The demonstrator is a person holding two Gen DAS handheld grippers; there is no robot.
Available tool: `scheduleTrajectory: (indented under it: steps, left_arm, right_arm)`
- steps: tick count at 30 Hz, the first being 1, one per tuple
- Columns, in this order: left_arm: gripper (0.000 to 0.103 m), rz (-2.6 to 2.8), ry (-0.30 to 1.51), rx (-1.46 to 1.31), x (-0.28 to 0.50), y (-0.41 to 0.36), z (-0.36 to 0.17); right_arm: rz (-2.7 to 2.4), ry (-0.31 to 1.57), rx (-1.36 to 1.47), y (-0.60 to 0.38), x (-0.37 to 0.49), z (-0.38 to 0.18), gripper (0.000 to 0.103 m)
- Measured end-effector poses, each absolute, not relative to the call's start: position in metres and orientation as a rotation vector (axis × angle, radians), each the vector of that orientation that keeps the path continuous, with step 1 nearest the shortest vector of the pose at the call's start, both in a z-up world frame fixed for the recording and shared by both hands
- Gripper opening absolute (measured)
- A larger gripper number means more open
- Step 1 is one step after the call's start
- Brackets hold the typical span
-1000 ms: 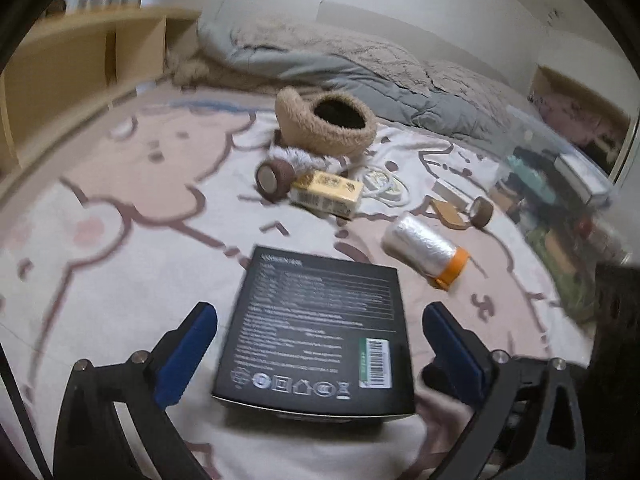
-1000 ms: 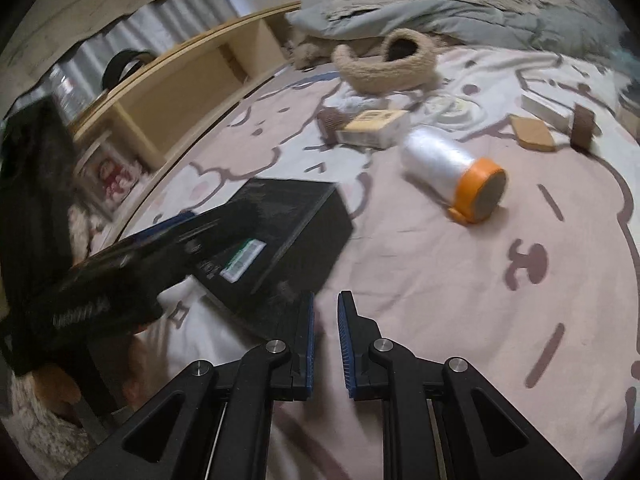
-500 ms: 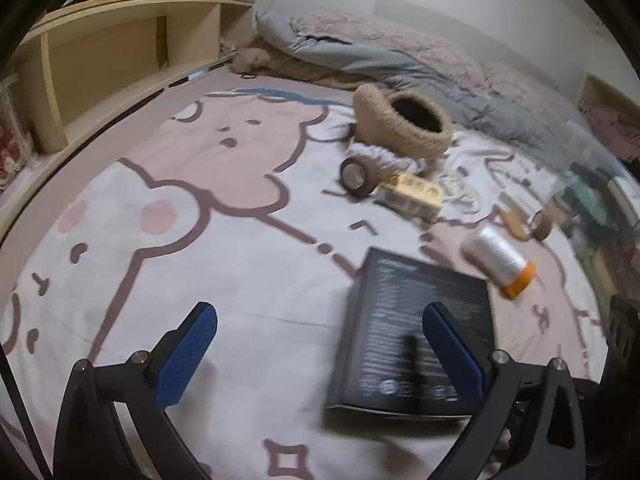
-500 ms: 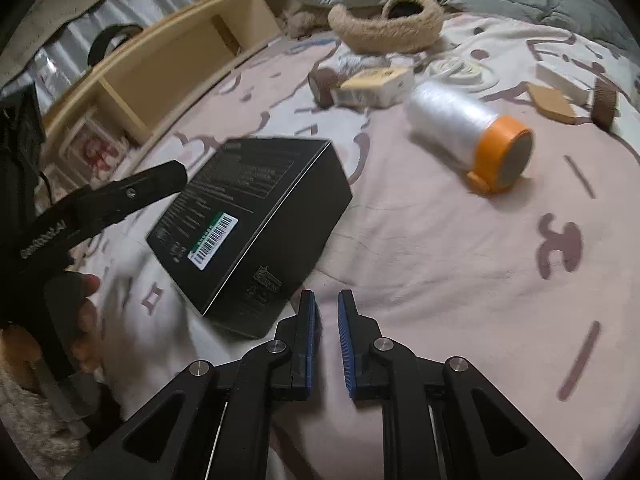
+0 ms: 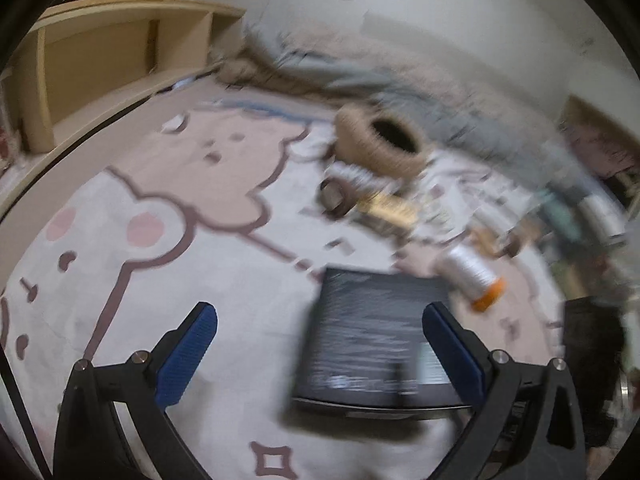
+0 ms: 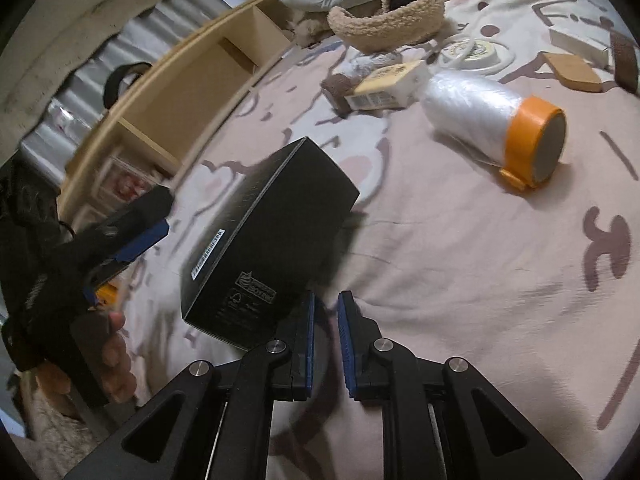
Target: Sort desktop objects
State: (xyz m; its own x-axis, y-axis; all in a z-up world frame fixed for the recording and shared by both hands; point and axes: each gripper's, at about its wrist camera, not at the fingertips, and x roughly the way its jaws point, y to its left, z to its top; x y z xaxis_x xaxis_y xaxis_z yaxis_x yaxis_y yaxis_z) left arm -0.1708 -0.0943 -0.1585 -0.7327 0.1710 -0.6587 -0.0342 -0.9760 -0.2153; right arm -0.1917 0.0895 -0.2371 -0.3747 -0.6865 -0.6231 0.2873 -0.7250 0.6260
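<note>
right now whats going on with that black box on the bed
A person holds a gripper in each hand over a bedspread strewn with small items. The left gripper is wide open, its fingers apart, with the black box sitting toward its right finger, ungripped as far as the blurred view shows. The right gripper is nearly closed on nothing, beside the box. A plastic film roll with an orange end lies farther back.

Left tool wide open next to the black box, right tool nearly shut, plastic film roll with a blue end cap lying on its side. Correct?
One error: the end cap on the plastic film roll is orange, not blue, as the right wrist view shows. The rest stands: the left tool is wide open beside the black box, the right tool is nearly shut on nothing, and the roll lies on its side.
</note>
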Motion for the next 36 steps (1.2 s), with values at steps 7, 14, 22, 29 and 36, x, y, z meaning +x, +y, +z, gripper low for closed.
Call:
scheduleTrajectory:
  steps: [7,14,22,29,36]
  left_arm:
    - [0.103,2.751,-0.158,-0.835,-0.145,-0.087,-0.131]
    - [0.103,2.714,0.024,-0.862,-0.134,-0.066,-0.144]
    - [0.097,2.738,0.289,-0.834,-0.124,-0.042,-0.157]
    - [0.086,2.769,0.373,-0.847,-0.125,-0.040,-0.165]
    - [0.077,2.863,0.461,-0.859,-0.136,-0.040,-0.176]
  right_arm:
    - [-2.068,-0.633,1.198,0.079,-0.196,-0.219,0.016]
    - [-2.075,-0.611,1.182,0.073,-0.202,-0.204,0.016]
    - [-2.029,-0.610,1.211,0.073,-0.219,-0.194,0.016]
    - [-1.999,-0.568,1.253,0.066,-0.237,-0.183,0.016]
    - [-1.957,-0.572,1.237,0.051,-0.237,-0.175,0.016]
